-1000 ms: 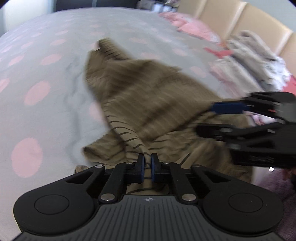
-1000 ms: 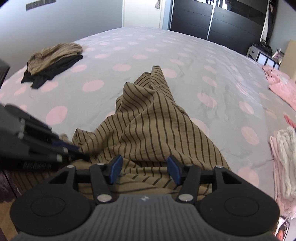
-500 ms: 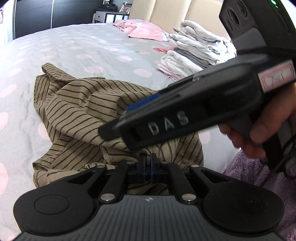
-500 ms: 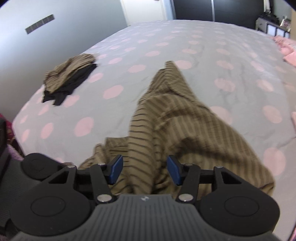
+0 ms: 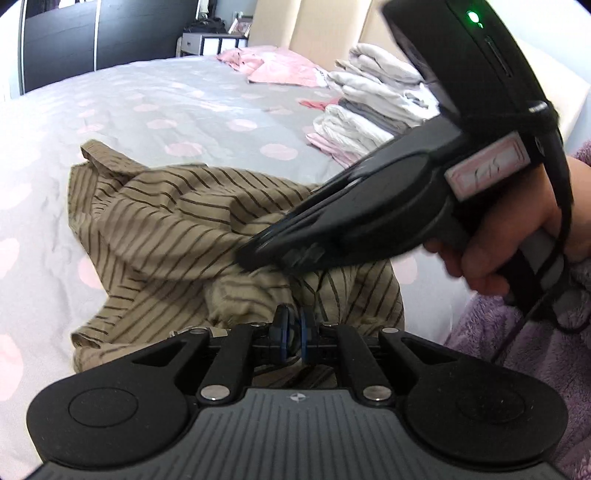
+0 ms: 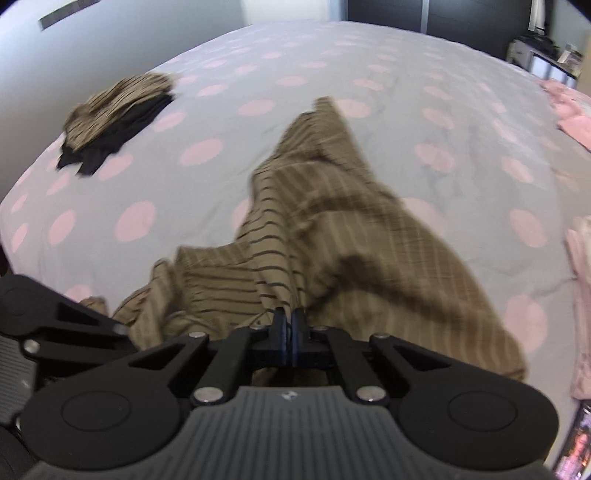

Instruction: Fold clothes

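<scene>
A tan garment with dark stripes (image 5: pixel 166 229) lies crumpled on the grey bed with pink dots (image 5: pixel 166 107). My left gripper (image 5: pixel 291 325) is shut on a near fold of it. My right gripper (image 6: pixel 287 323) is shut on another part of the same garment (image 6: pixel 332 221), which drapes away from the jaws. In the left wrist view the right gripper (image 5: pixel 255 258) crosses in front, its tip pressed into the cloth, held by a hand (image 5: pixel 517 240). Part of the left gripper's body (image 6: pixel 48 325) shows at the lower left of the right wrist view.
A stack of folded white and grey clothes (image 5: pixel 373 110) and pink clothes (image 5: pixel 277 66) lie near the headboard (image 5: pixel 325 29). A tan and black clothes pile (image 6: pixel 114 114) sits at the far left of the bed. Purple fleece (image 5: pixel 517 350) is at my right.
My right gripper has closed on the striped garment; it was open half a second ago. It sits lower across the left view. The left gripper stays shut on the cloth.
</scene>
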{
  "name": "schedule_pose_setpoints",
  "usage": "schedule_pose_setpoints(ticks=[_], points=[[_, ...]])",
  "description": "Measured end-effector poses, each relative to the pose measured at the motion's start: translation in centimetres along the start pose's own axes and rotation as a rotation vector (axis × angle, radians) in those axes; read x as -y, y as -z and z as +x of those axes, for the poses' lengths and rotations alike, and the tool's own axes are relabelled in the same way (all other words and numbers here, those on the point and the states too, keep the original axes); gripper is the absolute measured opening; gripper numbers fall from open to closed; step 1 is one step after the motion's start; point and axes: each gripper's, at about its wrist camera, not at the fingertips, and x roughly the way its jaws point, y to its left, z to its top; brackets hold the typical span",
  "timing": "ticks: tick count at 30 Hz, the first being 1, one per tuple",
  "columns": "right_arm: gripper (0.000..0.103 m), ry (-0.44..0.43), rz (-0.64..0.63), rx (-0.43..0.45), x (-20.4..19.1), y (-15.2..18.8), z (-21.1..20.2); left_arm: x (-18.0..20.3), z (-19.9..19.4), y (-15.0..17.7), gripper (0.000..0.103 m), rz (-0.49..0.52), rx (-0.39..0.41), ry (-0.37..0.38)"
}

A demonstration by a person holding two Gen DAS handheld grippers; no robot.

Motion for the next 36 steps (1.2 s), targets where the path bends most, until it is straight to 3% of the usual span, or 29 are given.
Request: schedule_pose_setpoints(ticks=[4,8,13,16,21,25,28,36], points=[[0.001,0.111,0.067,0.049,3.4,-0.1,-2.2,-0.6,-0.6,-0.2,0.022,-0.008,0.018,-0.024],[0.001,0.233,0.130,0.075,7.5,0.0,-4.6,-2.7,-1.1,-0.5,0.025,-0.056,0.014,-0.091],[0.000,0.366,0.091,0.025,11.5,-0.1,-6.1,-6.4,-1.3,-0.9,0.040,-0.152,-0.017,-0.203],[0.000,0.426,0.043,-0.020,13.7,0.1,-6.3,-8.1,-0.5,-1.3,0.041,-0.157,-0.050,-0.250],[0.002,0.359,0.077,-0.028,15.8,-0.2,-5.9,-8.8,1.5,-3.1,0.042,-0.110,-0.055,-0.235],[0.007,0.233,0.110,-0.017,15.6,-0.8,-4.4,-8.6,3.6,-4.2,0.045,-0.076,-0.043,-0.207],[0.030,0.153,0.142,-0.001,15.7,-1.9,-2.7,-8.7,5.2,-5.0,0.046,-0.059,-0.034,-0.197],[0.039,0.009,0.193,0.032,15.8,-5.6,2.3,-9.4,9.1,-6.4,0.046,-0.051,-0.053,-0.157]])
